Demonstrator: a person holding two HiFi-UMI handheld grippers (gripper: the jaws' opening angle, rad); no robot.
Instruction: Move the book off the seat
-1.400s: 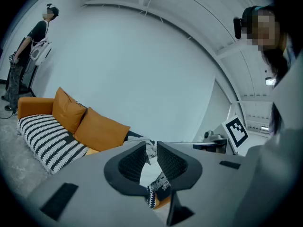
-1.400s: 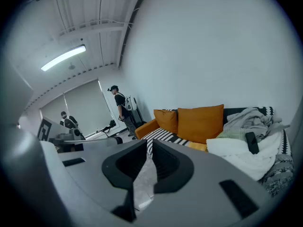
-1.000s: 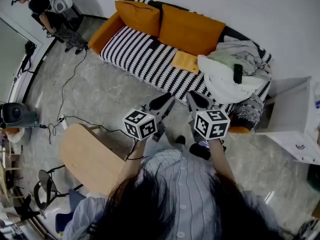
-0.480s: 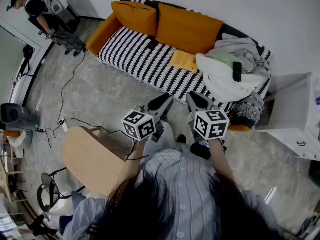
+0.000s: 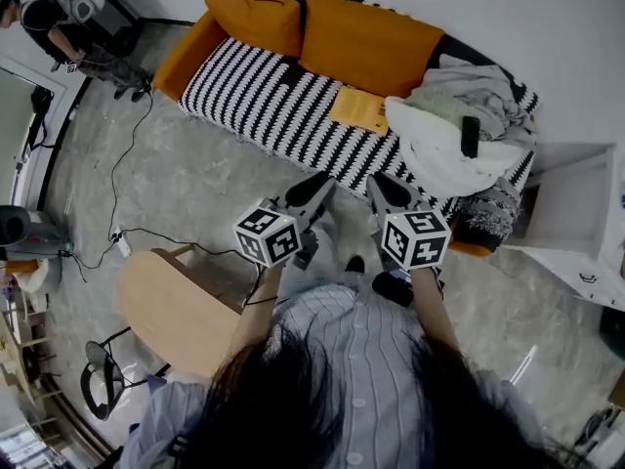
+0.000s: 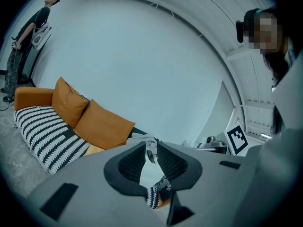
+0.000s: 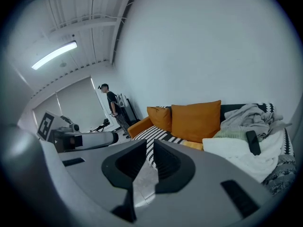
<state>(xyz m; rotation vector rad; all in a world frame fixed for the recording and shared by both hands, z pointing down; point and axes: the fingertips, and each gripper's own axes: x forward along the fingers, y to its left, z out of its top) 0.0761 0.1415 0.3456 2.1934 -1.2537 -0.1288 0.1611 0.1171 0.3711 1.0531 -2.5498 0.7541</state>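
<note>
A flat yellow-orange book [image 5: 359,108] lies on the black-and-white striped seat of the sofa [image 5: 264,96], just left of a white blanket heap; it also shows as the book [image 7: 191,145] and the book [image 6: 94,149]. Both grippers hang over the floor in front of the sofa, well short of the book. My left gripper [image 5: 314,191] is shut with nothing in it; its jaws [image 6: 150,148] point at the blanket end. My right gripper [image 5: 388,190] is shut and empty too, and the right gripper [image 7: 149,144] faces the striped seat.
Two orange cushions [image 5: 366,47] lean on the sofa back. The blanket heap [image 5: 449,154] carries a black remote [image 5: 470,135]. A dark pouf [image 5: 485,218] and a white cabinet [image 5: 576,213] stand at right, a wooden tabletop [image 5: 176,311] at lower left. Cables [image 5: 127,193] cross the floor. A person [image 5: 59,27] stands far left.
The view has drifted, so the sofa sits a little higher and further left in the picture. Both grippers stay shut and empty, in much the same place ahead of the person.
</note>
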